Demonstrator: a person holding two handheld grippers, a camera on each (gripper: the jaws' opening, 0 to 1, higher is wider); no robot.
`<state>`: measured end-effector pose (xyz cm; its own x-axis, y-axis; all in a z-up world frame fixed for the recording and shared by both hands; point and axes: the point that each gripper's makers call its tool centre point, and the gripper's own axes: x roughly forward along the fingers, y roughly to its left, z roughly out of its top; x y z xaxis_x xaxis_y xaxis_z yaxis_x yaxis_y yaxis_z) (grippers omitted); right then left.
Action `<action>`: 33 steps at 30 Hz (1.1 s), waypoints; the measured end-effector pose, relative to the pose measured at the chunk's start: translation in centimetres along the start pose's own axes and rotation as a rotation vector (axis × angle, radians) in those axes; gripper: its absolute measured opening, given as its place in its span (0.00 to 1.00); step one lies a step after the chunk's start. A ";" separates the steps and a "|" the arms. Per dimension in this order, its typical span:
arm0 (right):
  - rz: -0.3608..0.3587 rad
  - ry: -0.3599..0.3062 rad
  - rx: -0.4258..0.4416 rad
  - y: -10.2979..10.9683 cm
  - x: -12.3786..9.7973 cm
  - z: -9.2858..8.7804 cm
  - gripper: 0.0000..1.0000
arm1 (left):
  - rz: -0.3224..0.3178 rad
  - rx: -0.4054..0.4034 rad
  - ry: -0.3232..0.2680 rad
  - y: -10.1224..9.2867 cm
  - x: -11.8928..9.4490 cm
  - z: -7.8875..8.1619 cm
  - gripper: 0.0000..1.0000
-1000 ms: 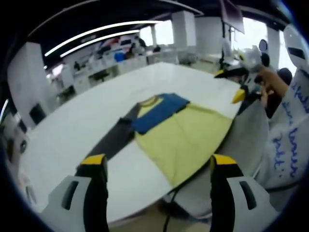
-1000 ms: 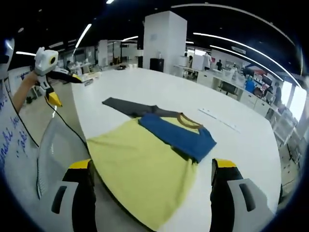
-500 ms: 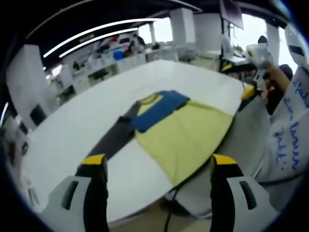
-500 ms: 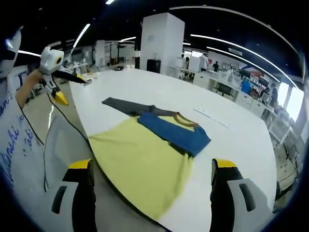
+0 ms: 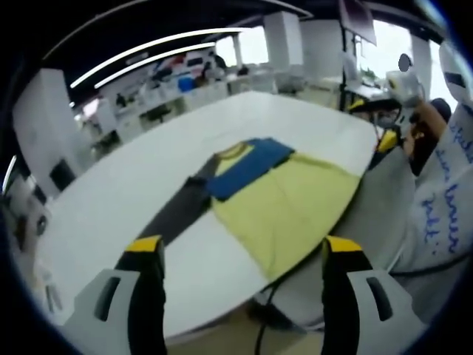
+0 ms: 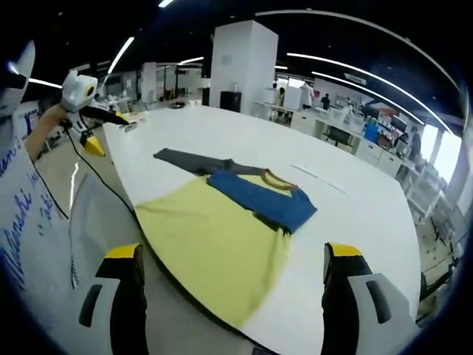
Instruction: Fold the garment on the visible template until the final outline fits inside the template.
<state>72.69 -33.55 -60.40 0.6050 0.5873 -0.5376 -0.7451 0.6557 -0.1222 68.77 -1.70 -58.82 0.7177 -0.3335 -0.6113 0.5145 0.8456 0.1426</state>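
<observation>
both grippers hover with jaws apart and empty, left gripper (image 5: 236, 255) and right gripper (image 6: 230, 259), well back from the shirt (image 6: 222, 222) lying ahead of each on the table (image 6: 355, 200). i'd bring them down onto the grey sleeve (image 5: 174, 214) and yellow hem, pinching edges cleanly before folding inward.

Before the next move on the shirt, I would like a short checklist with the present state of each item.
1. Left gripper free: ok, jaws apart, nothing between them.
2. Right gripper free: ok, jaws apart and empty.
3. Garment wholly on the table: not ok, the yellow hem hangs over the near edge.
4. Blue sleeve folded in: ok, it lies across the chest.
5. Grey sleeve folded in: not ok, it lies stretched out on the table.
6. Template outline visible: cannot tell, no marking can be made out around the garment.
</observation>
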 end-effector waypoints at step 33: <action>-0.055 0.025 0.048 -1.2 -1.3 -1.8 1.00 | 0.057 -0.022 0.064 4.3 1.1 -2.7 0.77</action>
<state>72.26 -35.96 -61.06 0.6372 0.5377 -0.5521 -0.6960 0.7091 -0.1127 70.50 2.70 -60.97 0.7137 -0.2579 -0.6512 0.4625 0.8718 0.1616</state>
